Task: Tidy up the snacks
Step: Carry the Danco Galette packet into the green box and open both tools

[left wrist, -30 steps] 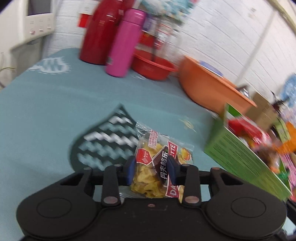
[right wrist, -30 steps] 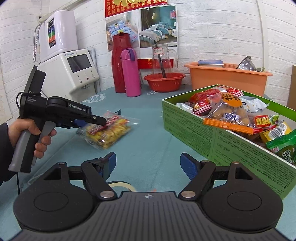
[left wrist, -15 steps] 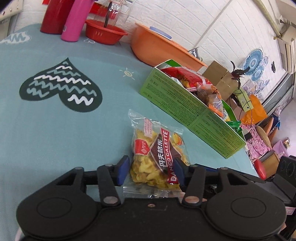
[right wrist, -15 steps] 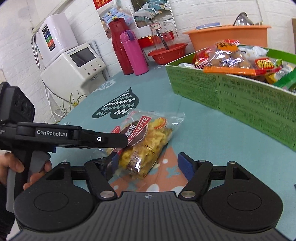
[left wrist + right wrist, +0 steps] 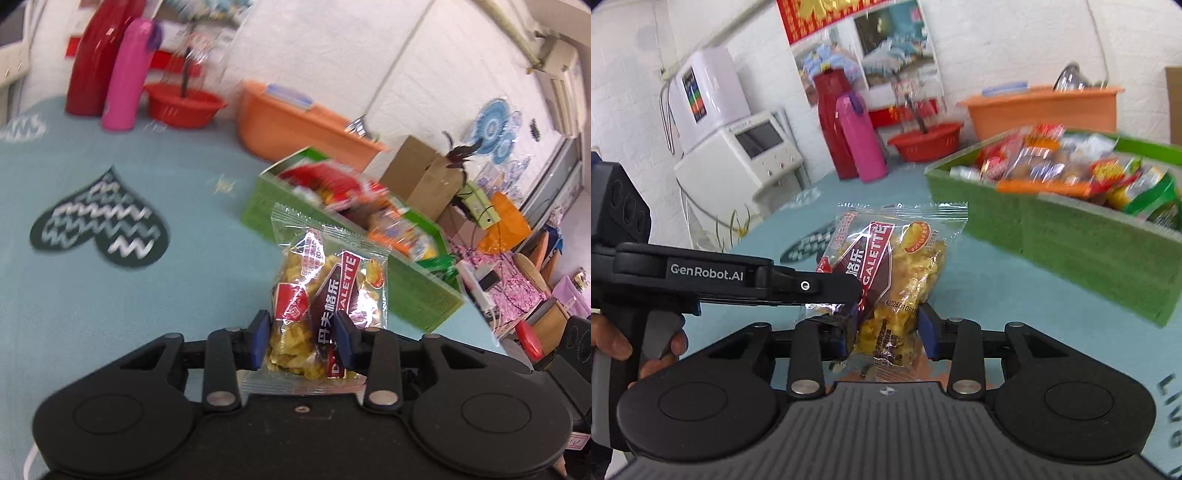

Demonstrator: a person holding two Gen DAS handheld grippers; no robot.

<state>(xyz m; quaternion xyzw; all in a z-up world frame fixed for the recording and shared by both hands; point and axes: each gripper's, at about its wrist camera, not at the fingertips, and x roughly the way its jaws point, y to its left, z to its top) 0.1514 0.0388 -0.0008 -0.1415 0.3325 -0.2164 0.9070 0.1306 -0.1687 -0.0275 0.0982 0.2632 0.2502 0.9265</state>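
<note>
L gripper [image 5: 299, 341] clenched on snack bag [image 5: 325, 295], bag upright btwn jaws, lifted off table [image 5: 110, 314].

R gripper [image 5: 886, 328]: pads [image 5: 928, 334] flank bag's lower end, prob closing on it; contact can't tell.

Looks like handover.

Green box [image 5: 1071, 229], full of snacks, ahead-right of R jaws; likely destination.

You're looking at a teal tablecloth [image 5: 110, 295] carrying a green snack box [image 5: 1089, 236], red basin [image 5: 183, 109], and pink flask [image 5: 127, 74].
</note>
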